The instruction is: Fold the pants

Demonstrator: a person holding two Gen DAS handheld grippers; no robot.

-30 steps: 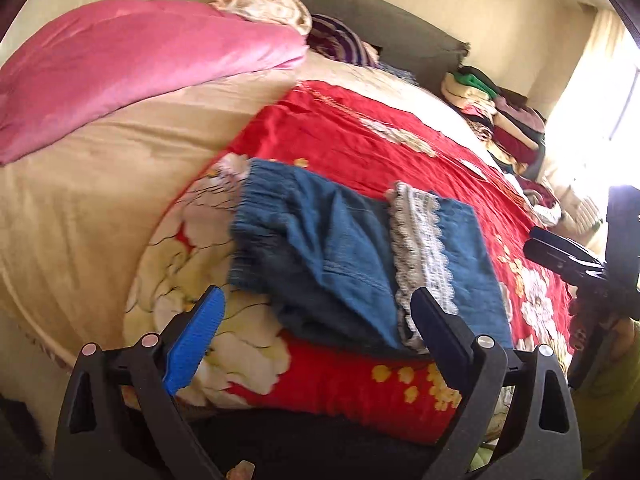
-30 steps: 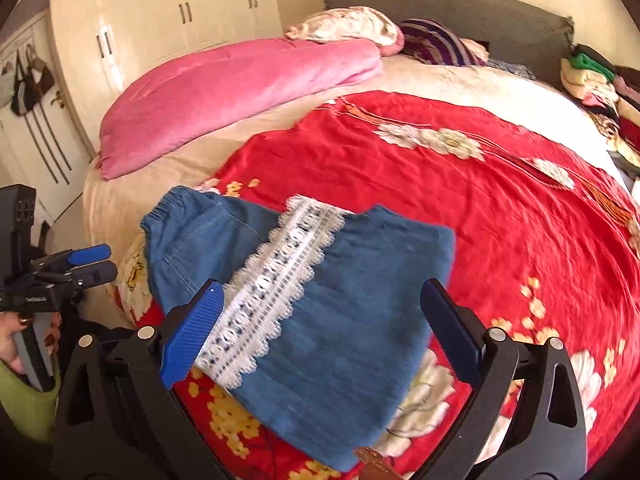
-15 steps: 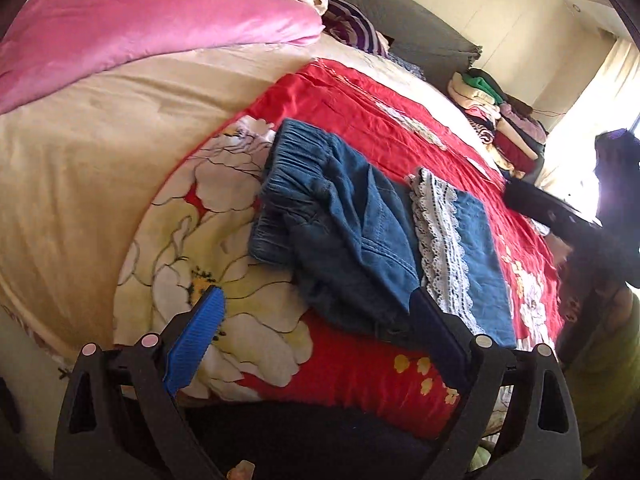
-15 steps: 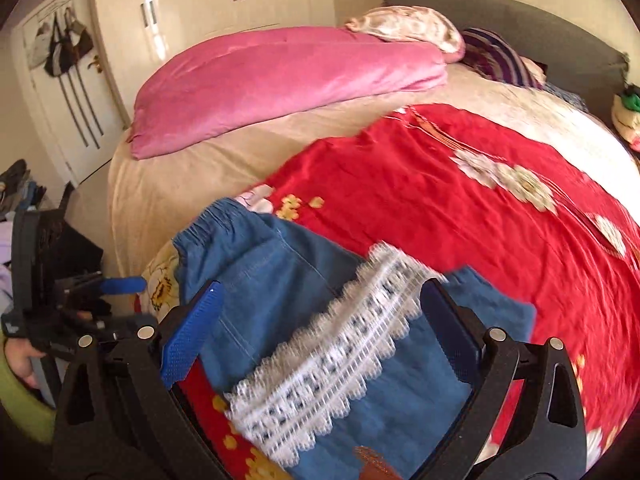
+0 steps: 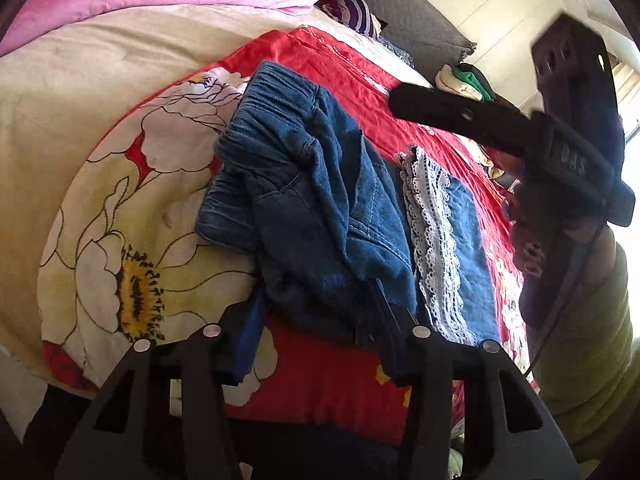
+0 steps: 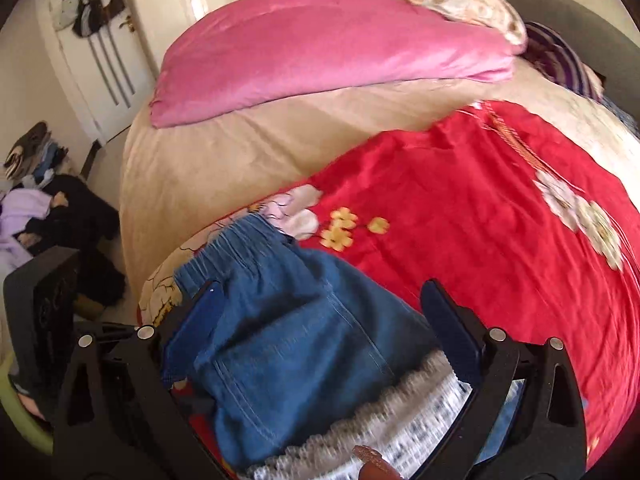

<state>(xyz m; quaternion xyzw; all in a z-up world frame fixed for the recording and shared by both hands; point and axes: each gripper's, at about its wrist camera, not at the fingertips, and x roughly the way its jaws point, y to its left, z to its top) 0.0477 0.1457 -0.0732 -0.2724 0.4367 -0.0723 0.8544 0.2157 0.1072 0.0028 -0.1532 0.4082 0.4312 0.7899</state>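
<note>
The blue denim pants (image 5: pixel 320 200) lie folded on the red floral blanket (image 5: pixel 320 380), waistband at the far left, a white lace band (image 5: pixel 432 240) across the right part. My left gripper (image 5: pixel 320 340) is open, its fingers at the near edge of the pants. My right gripper (image 6: pixel 332 340) is open and low over the pants (image 6: pixel 288 340), one finger on each side of the denim; the lace (image 6: pixel 400 420) lies below it. The right gripper also shows in the left wrist view (image 5: pixel 500 128), above the pants' right side.
A pink duvet (image 6: pixel 320 52) and pillows (image 6: pixel 472 12) lie at the bed's far side on a beige cover (image 6: pixel 240 160). Stacked clothes (image 5: pixel 464 80) sit by the headboard. Clothes (image 6: pixel 40 208) lie on the floor at the left, near a door (image 6: pixel 92 60).
Both grippers have moved in close to the pants. The right gripper swung left toward the waistband end. The left gripper's fingers now reach the near edge of the denim.
</note>
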